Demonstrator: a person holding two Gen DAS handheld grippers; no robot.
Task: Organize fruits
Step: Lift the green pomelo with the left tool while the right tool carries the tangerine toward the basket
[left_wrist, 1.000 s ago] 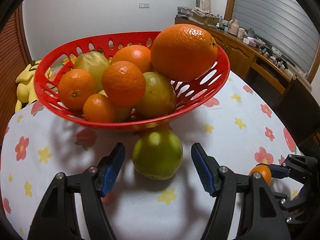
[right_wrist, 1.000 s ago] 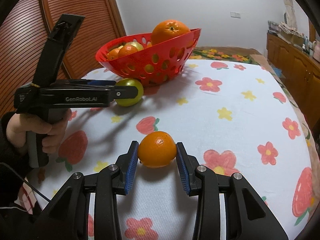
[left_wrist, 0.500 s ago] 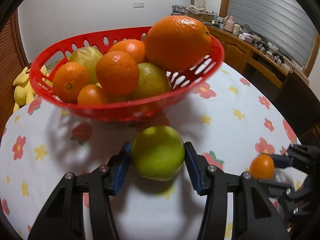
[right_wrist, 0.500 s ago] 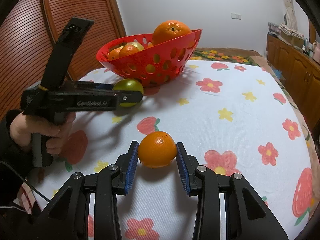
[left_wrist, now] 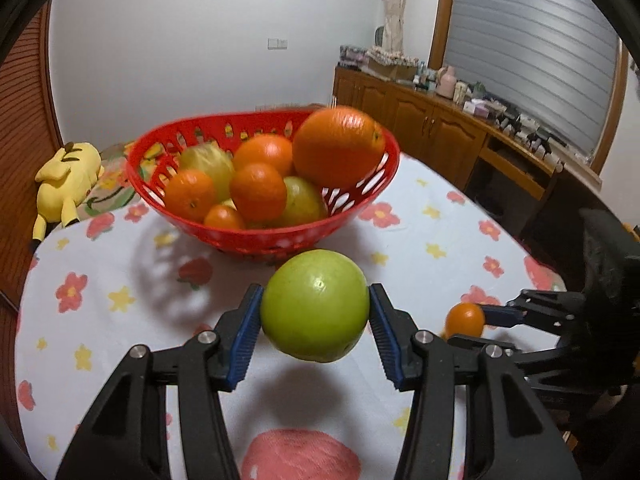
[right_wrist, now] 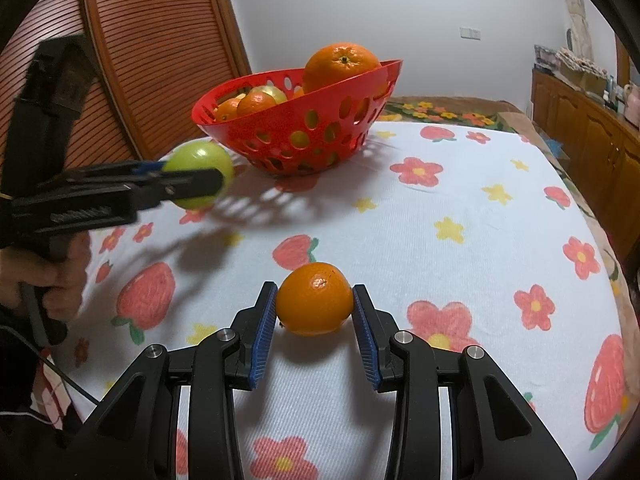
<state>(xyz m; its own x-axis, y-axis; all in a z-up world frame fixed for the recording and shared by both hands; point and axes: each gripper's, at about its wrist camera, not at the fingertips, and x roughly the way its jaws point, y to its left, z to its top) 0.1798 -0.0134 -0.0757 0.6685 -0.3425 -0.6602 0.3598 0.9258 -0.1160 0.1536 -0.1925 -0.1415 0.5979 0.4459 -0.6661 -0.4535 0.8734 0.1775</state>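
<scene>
A green fruit (left_wrist: pixel 315 306) hangs clear of the tablecloth, its shadow below it, with my left gripper (left_wrist: pixel 315 320) shut on its sides. The right wrist view shows that same green fruit (right_wrist: pixel 199 178) lifted in front of the red basket (right_wrist: pixel 320 120). The red basket (left_wrist: pixel 240 236) is heaped with several oranges and green fruits, a big orange (left_wrist: pixel 339 146) on top. My right gripper (right_wrist: pixel 315 312) is shut on a small orange (right_wrist: pixel 315 298) that rests on the cloth; the small orange (left_wrist: pixel 464 319) also shows at the right of the left wrist view.
A white tablecloth (right_wrist: pixel 460 264) with red and yellow flowers covers the table. A yellow plush toy (left_wrist: pixel 66 182) lies past its far left edge. Wooden cabinets (left_wrist: pixel 432 132) with clutter stand at the right, a slatted wooden door (right_wrist: pixel 160 48) at the left. A hand (right_wrist: pixel 52 276) holds the left gripper.
My left gripper shut on the green fruit and lifted it off the cloth, drawing back from the basket. The right gripper and its orange stayed put.
</scene>
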